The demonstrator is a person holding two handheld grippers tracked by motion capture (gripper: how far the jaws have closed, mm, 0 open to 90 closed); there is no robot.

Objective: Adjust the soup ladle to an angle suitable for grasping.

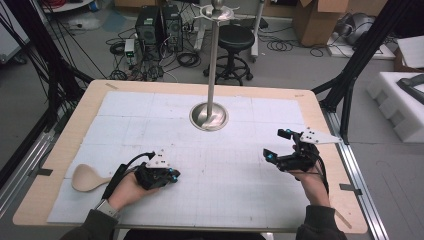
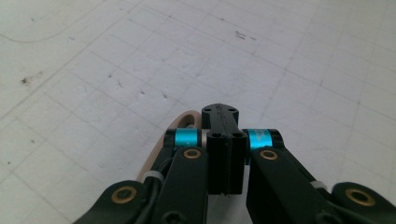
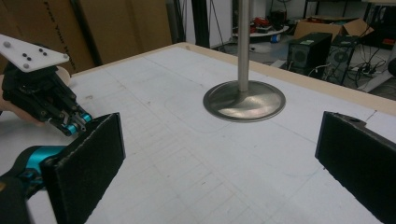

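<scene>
the left gripper [image 2: 224, 154] is seen with its two black jaws pressed flat together and nothing caught between them; in the high view it [image 1: 170, 176] rests low on the mat at about seven o'clock of the table. the right gripper [image 3: 219, 163] is held wide apart, its two padded jaws standing at either edge of its own view with bare mat between them; in the high view it [image 1: 277, 150] hovers at about four o'clock.

the flat, beige, paddle-shaped wooden spoon [image 1: 86, 178] lies on the white gridded mat [image 1: 235, 165] at about eight o'clock, just beside the left hand [image 1: 131, 189], its handle running under the gripper and cable. it is judged to be light, stiff and smooth, lying so flat that it could slide when pushed; the narrow handle is judged the better place to take hold, with the jaws closed across its edges rather than on the broad bowl.

farther out, the tall steel stand with a round base [image 1: 209, 116] rises at about twelve o'clock.

the whole spoon and its place on the table are given by the high view, whereas the left gripper view gives just a curved beige edge of it [image 2: 161, 149] beside the jaws. the closed seam of the left jaws is made plain by the left gripper view, and the width of the right opening by the right gripper view, where the left gripper [image 3: 77, 122] is also seen farther off.
</scene>
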